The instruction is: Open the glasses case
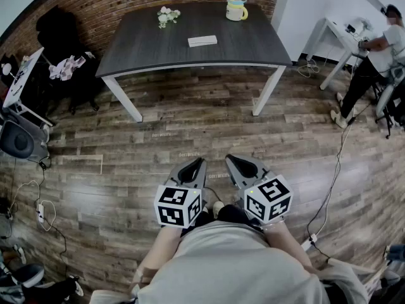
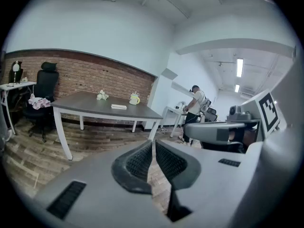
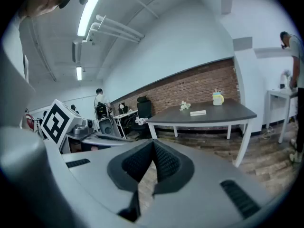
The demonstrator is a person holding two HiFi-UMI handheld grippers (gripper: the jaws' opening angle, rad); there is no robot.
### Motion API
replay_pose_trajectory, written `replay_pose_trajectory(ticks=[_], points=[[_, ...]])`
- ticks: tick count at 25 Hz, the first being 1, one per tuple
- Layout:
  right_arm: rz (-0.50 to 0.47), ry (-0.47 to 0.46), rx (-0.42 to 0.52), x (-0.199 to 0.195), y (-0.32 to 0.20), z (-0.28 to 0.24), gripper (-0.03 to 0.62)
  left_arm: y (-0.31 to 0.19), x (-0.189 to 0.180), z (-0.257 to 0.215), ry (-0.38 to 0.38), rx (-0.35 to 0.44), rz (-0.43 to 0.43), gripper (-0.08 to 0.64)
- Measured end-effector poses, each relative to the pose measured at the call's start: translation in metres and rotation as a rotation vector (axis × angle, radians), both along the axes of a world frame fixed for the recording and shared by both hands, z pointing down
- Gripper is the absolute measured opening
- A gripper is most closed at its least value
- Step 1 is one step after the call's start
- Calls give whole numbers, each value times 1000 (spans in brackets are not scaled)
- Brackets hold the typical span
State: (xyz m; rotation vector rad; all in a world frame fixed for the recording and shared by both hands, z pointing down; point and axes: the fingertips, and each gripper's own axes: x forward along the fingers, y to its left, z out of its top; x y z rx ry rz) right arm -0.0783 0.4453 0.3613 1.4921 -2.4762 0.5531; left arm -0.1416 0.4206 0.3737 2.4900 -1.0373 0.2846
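Left gripper (image 1: 198,163) and right gripper (image 1: 233,161), jaws together on nothing, held close to the person's body; glasses case (image 1: 202,41) lies well apart on the table (image 1: 139,46) (near a mug (image 1: 236,9)). Likely risk: arriving still closed, jaws would push the case rather than grip it

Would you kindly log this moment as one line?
left gripper shut, empty | right gripper shut, empty | glasses case on table, untouched
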Motion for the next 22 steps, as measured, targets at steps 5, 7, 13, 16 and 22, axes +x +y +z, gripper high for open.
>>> replay_pose_trajectory(ticks=[5, 7, 13, 16, 22], points=[[-10, -2, -19, 6, -4, 8, 3, -3, 3, 14, -39, -23, -12, 40], [-13, -9, -36, 6, -2, 14, 3, 1, 4, 23, -47, -50, -17, 40], [-46, -23, -40, 3, -5, 16, 3, -2, 10, 23, -61, -47, -19, 40], [-72, -41, -8, -1, -9, 10, 5, -8, 9, 21, -49, -42, -34, 40], [-107, -27, 10, 8, -17, 10, 6, -13, 18, 21, -56, -10, -25, 40]])
